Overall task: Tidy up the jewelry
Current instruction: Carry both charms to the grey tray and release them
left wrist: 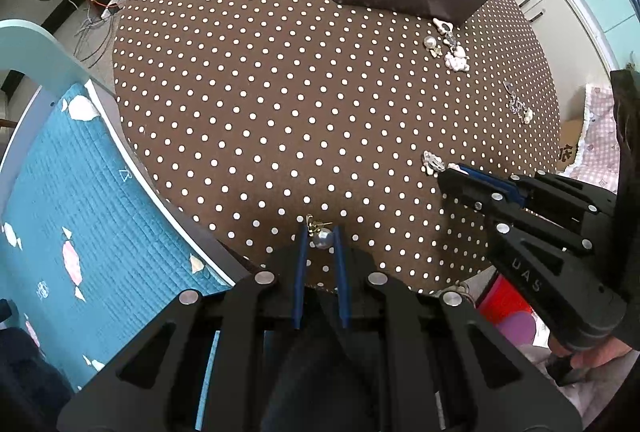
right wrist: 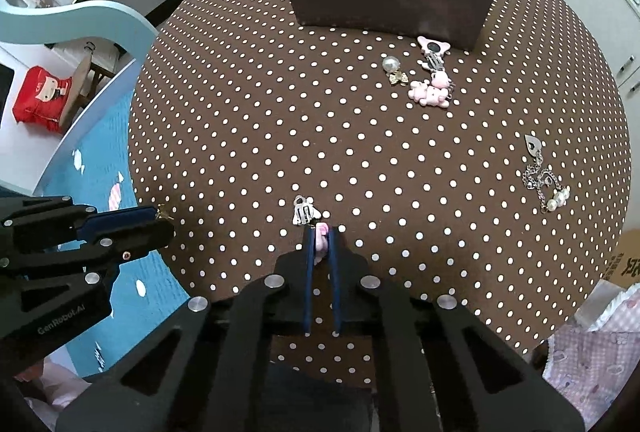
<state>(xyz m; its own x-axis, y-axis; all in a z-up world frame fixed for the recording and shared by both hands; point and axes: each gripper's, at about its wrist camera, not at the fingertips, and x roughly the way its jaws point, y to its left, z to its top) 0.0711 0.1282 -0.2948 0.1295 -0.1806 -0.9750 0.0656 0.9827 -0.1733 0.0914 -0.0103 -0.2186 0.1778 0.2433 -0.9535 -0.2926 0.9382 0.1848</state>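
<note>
While both tools point down at the polka-dot tablecloth (right wrist: 280,120), each has a piece of jewelry pinched between its blue pads. At the near edge of the round table, the left gripper (left wrist: 322,238) is clamped on a pearl earring (left wrist: 322,238), the grey-white bead sitting between the fingertips and its small gold fitting poking out just past them. To its right, the right gripper (right wrist: 321,235) is closed tight on a pink charm (right wrist: 321,234); a silver charm (right wrist: 303,210) lies just beyond its tips, and whether the two are linked is hard to make out from here. Farther across the cloth a dark rectangular box (right wrist: 384,8) stands open-topped near the far edge. In front of the box's right corner rests a small cluster: a second pearl earring (right wrist: 391,66), a pink bow-shaped piece (right wrist: 433,46) and pink bear charms (right wrist: 430,92). Well apart from these, near the table's right rim, lies a silver chain with a heart tag and pearls (right wrist: 542,176). A blue quilted mat (left wrist: 80,212) shows beside the table on the left.
</note>
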